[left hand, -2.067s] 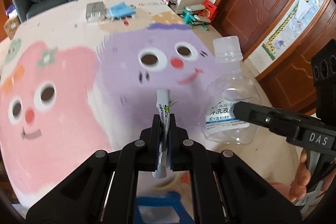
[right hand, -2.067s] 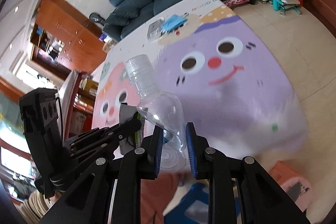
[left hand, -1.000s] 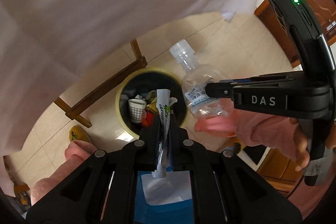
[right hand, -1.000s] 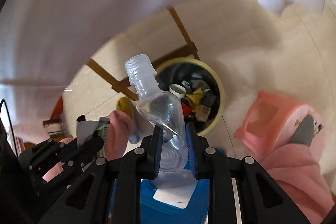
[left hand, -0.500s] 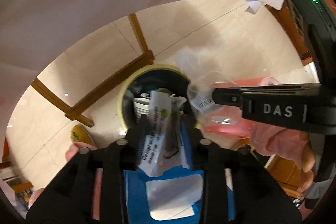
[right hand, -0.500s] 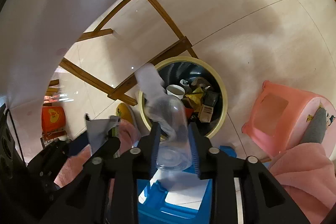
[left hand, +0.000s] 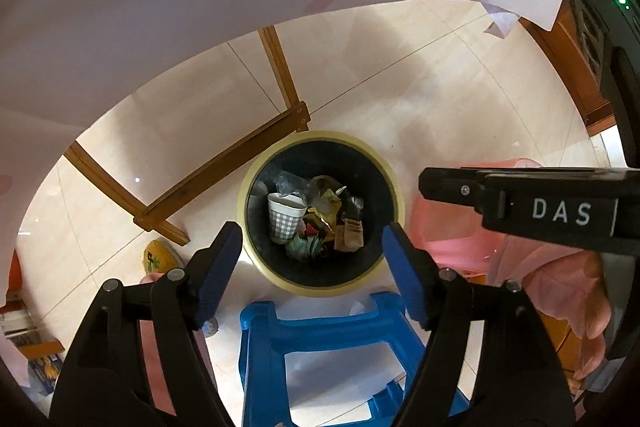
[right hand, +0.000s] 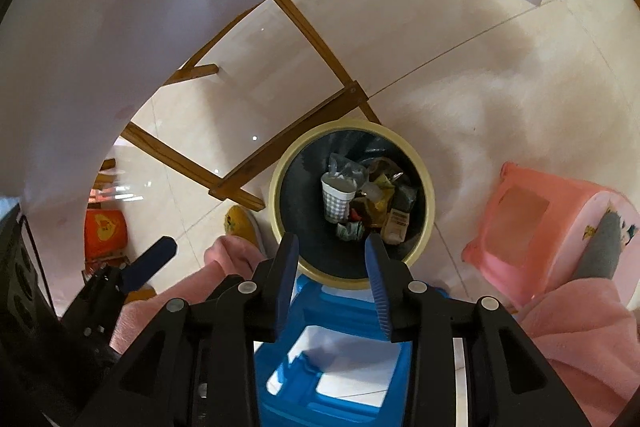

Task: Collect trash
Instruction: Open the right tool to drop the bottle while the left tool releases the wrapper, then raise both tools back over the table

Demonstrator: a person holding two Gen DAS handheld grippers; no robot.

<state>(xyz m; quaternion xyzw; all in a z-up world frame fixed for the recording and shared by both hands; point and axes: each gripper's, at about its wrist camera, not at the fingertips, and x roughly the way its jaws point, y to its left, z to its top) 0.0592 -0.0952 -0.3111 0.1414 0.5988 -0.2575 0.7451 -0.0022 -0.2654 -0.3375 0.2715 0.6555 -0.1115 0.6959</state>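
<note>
Two claws of mine hang over one round waste bin with a pale yellow rim and a dark liner [left hand: 320, 137], which stands on the cream floor tiles straight ahead of both sets of fingers. Inside it lies the trash: a white paper cup with a grey check pattern [left hand: 285, 218], a crumpled clear plastic piece [left hand: 292, 183] just beyond the cup, a yellow foil wrapper [left hand: 328, 205] beside them, a small beige carton [left hand: 352, 234] toward the right, and a crushed greenish wrapper [left hand: 305, 247] nearest my fingertips.

My left claw [left hand: 312, 245] has its jaws spreading, already wide, with nothing between the blue pads; the bin's mouth shows in the gap. My right claw [right hand: 331, 254] is also spreading, only partway, and it too holds nothing; its pads frame the near edge of the bin. From the left camera, the right claw's black finger marked DAS reaches in from the right, level with the bin.

Below both claws, nearest me, stands a blue plastic stool [left hand: 320, 319], touching the bin's near rim as seen from above. A pink plastic stool [right hand: 532, 223] sits to the right of the bin. Brown wooden table legs [right hand: 280, 163] cross the floor beyond and left of it, under a hanging pale tablecloth [left hand: 200, 7]. My pink sleeves [right hand: 580, 327] show at the lower edges.
</note>
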